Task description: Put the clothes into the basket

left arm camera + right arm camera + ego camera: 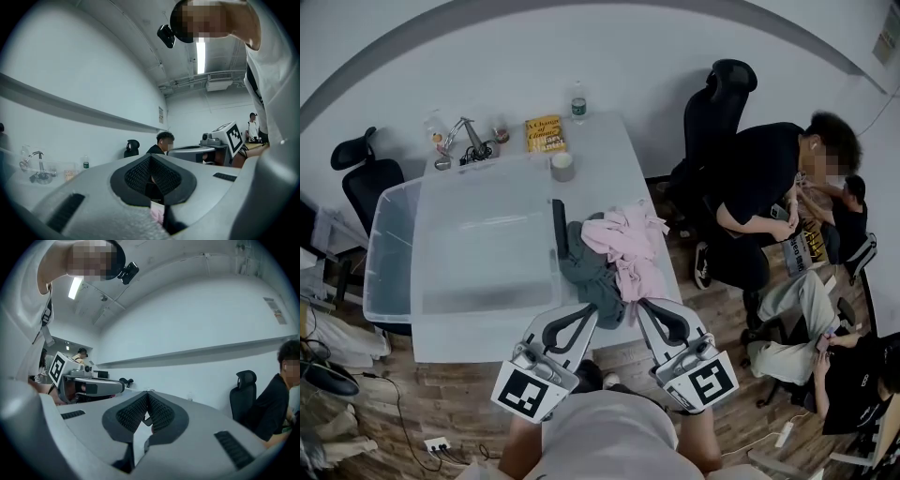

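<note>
Two garments make up the clothes (614,255): a pink one (630,239) heaped on top and to the right, and a dark grey one (592,277) spilling out below it to the left. They lie in a loose pile on the white table (614,155), near its front edge. The pile sits just beside the right wall of the basket (389,253), a large clear plastic bin that takes up the left part of the table.

At the near edge of the pile, the left gripper (592,310) points level at the grey garment and its tips reach the cloth's hem. The right gripper (641,304) points the same way at the lower fringe of the pink one. The left gripper view shows the left gripper (151,157) with its ribbed pads pressed together at the tip, a scrap of pink showing through the gap below them. The right gripper (148,393) is likewise clenched, pads meeting, with no cloth pinched between them.

Farther back on the table stand a yellow book (545,134), a small bottle (578,101) and a pale roll (562,166). To the right of the table are a black office chair (712,108) and a seated person in black (764,183).
</note>
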The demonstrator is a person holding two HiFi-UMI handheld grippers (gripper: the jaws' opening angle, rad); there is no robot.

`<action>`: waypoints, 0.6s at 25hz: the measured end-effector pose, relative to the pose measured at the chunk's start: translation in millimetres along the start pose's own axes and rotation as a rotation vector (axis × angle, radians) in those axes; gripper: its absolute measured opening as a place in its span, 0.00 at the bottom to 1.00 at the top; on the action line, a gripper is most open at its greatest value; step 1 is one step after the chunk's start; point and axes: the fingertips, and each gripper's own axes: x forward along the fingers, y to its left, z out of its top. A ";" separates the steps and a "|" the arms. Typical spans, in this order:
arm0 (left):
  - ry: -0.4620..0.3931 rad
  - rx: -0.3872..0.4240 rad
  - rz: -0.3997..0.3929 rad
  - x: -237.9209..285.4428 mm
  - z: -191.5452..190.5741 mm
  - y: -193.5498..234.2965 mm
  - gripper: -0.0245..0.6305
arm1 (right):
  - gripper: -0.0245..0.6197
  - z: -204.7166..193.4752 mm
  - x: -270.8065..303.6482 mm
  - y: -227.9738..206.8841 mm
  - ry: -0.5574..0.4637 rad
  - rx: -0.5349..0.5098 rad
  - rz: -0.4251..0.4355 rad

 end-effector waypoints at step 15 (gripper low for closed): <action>-0.011 -0.037 -0.082 17.2 -1.2 68.7 0.04 | 0.05 -4.7 63.2 -12.5 0.053 -0.013 -0.077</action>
